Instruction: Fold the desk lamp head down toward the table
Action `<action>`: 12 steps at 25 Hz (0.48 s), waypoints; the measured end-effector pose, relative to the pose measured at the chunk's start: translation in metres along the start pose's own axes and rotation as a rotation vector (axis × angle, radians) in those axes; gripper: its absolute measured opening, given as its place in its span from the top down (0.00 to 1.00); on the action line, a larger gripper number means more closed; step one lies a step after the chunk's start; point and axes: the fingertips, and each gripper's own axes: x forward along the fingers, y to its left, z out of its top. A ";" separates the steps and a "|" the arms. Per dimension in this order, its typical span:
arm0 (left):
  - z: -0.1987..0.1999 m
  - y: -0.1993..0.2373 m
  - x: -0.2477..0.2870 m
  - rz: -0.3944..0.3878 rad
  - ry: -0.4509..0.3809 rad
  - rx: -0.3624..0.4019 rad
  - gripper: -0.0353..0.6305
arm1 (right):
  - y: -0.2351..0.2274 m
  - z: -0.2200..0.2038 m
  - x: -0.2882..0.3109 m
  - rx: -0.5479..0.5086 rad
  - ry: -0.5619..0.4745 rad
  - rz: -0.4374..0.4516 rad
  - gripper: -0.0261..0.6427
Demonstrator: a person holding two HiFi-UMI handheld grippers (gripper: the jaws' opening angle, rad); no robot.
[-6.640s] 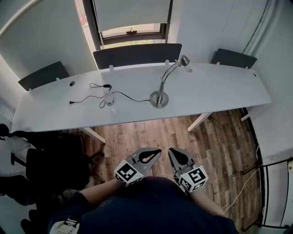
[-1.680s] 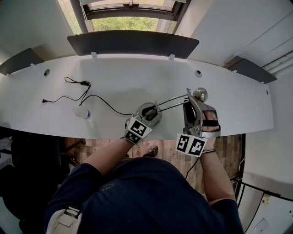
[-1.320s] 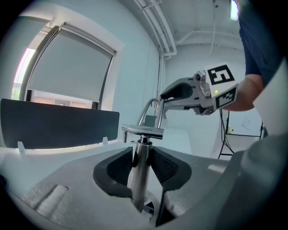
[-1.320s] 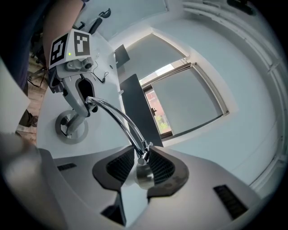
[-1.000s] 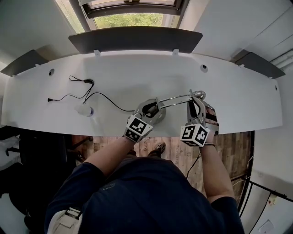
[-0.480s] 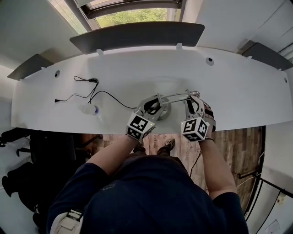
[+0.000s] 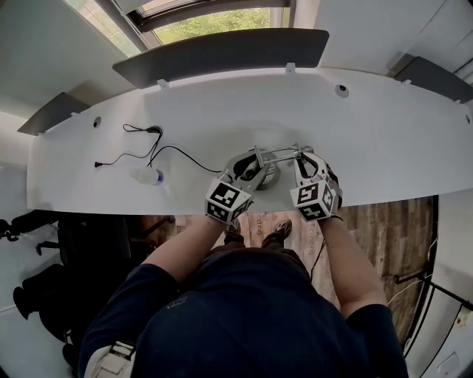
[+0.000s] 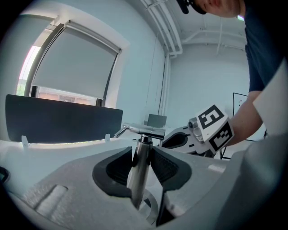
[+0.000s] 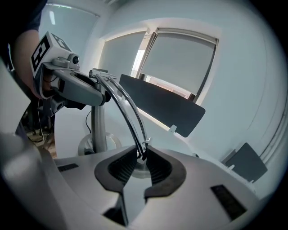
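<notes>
Now the left claw (image 8: 142, 158) is clamped on the upright post (image 8: 138, 177) of the desk lamp (image 7: 270, 177) near the desk's (image 7: 384, 133) front edge, while the right claw (image 9: 141, 160), its jaws just closing, pinches the lamp's thin curved arm (image 9: 128, 117).

I see the lamp (image 7: 270, 176) standing on the table (image 7: 384, 140) near its front edge, about midway along, with its arm (image 7: 282, 152) reaching out to the right. A cable (image 7: 181, 151) runs left from the lamp's foot across the tabletop, and a small container (image 7: 148, 176) lies just in front of that cable, well left of the lamp. Along the table's rear edge stands a panel (image 7: 222, 48), with the window (image 7: 214, 18) behind it.
</notes>
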 end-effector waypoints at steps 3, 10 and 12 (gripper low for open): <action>-0.001 0.000 0.000 0.002 0.002 -0.002 0.76 | 0.007 -0.003 0.004 0.061 -0.003 0.016 0.86; -0.001 -0.001 0.001 0.002 0.018 -0.006 0.76 | 0.017 -0.007 0.011 0.131 -0.005 0.033 0.86; -0.002 -0.001 0.001 0.006 0.020 -0.006 0.76 | 0.020 -0.008 0.013 0.145 -0.004 0.035 0.87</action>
